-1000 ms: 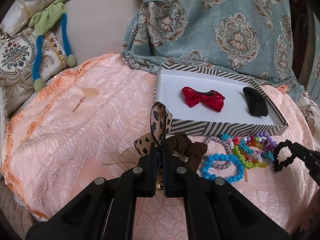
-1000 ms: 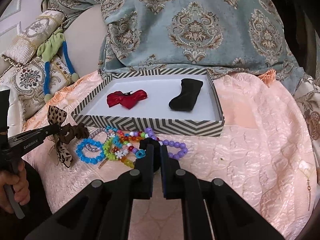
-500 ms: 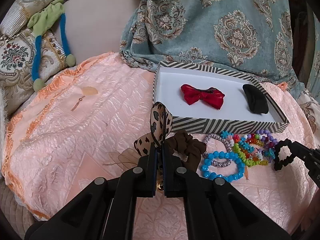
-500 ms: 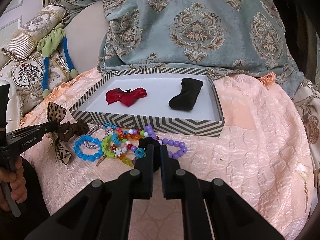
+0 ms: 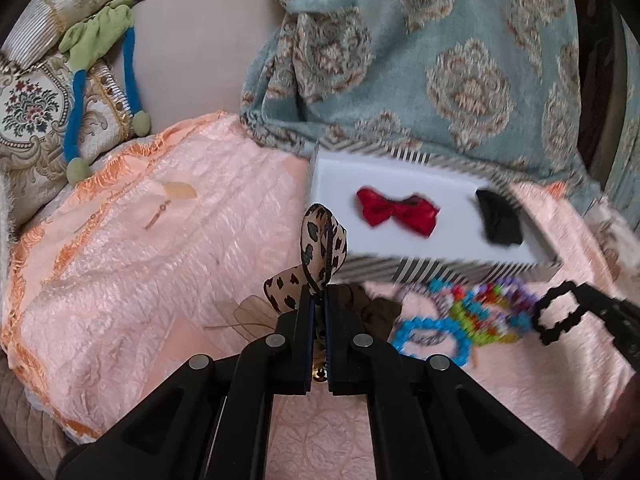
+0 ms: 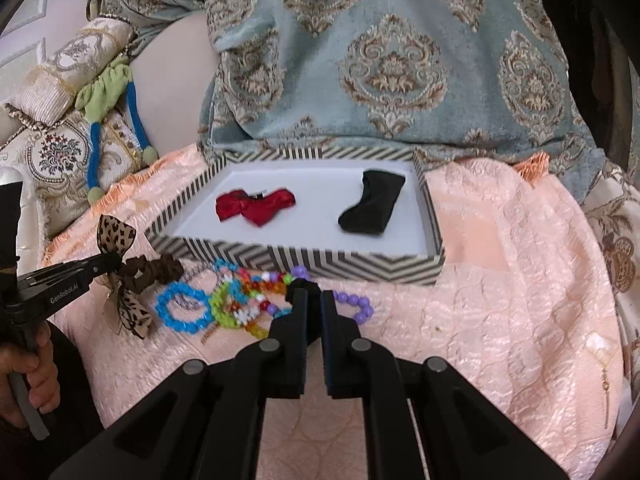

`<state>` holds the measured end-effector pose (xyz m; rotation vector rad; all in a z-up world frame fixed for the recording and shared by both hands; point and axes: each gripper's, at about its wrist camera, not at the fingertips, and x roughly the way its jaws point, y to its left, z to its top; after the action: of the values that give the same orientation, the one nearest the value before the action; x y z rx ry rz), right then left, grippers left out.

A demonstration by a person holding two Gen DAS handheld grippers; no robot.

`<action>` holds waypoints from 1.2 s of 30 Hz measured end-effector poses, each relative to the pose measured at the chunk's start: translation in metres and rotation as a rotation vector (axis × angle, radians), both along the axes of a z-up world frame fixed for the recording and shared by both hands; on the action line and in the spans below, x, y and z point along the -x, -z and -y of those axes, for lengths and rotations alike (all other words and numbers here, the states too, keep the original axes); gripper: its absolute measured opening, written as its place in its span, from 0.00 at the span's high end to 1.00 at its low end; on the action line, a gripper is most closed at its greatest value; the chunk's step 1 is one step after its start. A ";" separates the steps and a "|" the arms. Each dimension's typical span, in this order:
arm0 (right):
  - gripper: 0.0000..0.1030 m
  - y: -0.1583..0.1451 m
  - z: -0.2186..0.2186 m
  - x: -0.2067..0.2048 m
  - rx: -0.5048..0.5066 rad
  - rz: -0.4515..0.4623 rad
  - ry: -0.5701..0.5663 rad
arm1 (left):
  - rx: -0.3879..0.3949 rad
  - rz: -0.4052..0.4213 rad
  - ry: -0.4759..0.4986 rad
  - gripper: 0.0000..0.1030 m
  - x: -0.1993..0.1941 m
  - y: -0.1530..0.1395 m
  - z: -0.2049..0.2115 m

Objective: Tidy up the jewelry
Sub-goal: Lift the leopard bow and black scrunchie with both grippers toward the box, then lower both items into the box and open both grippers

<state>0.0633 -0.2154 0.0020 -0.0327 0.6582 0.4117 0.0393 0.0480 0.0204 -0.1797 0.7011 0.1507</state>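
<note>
A: Both grippers have lifted and drifted toward the box since the earlier pictures, each carrying its catch along with it

B: So where does that leave the job?

A: Going by size: the striped box (image 6: 304, 258) sits on the pink bedspread (image 6: 500, 280) with two pieces already lying inside, a red bow (image 6: 256, 208) toward the left and a black hair clip (image 6: 374, 208) toward the right. That part looks done

B: And what's being carried?

A: The left gripper (image 5: 319, 300) is clamped tight on the leopard bow scrunchie (image 5: 322, 240), which hangs just in front of the box's near left corner. The right gripper (image 6: 313, 300) is pinched on a black loop hair tie (image 5: 558, 312), held in the air beside the box's near wall

B: Those two go in next, I'd guess

A: Likely. After that the smallest things remain: a heap of bead bracelets (image 6: 236, 300) on the bedspread just in front of the box, touching one another, including a blue one (image 6: 184, 312) and a purple one (image 6: 356, 304). I'd judge it under halfway
</note>
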 end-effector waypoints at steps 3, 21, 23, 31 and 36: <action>0.94 -0.015 0.003 -0.010 -0.016 -0.002 0.005 | 0.020 0.034 0.012 1.00 0.002 -0.021 -0.004; 0.94 -0.031 -0.034 -0.162 -0.234 -0.150 -0.049 | 0.100 0.081 0.123 1.00 -0.167 -0.064 0.002; 0.94 -0.016 -0.039 -0.174 -0.228 -0.200 -0.044 | 0.108 0.054 0.112 1.00 -0.190 -0.045 0.000; 0.94 0.020 -0.055 -0.191 -0.072 -0.287 -0.023 | 0.082 -0.120 0.039 1.00 -0.227 0.022 -0.010; 0.87 0.028 -0.058 -0.197 -0.021 -0.299 0.003 | 0.036 -0.148 0.012 0.98 -0.224 0.024 -0.010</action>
<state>0.2600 -0.1575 -0.0264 0.0506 0.9482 0.4247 0.2638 0.0576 -0.0037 -0.2004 0.8530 0.1407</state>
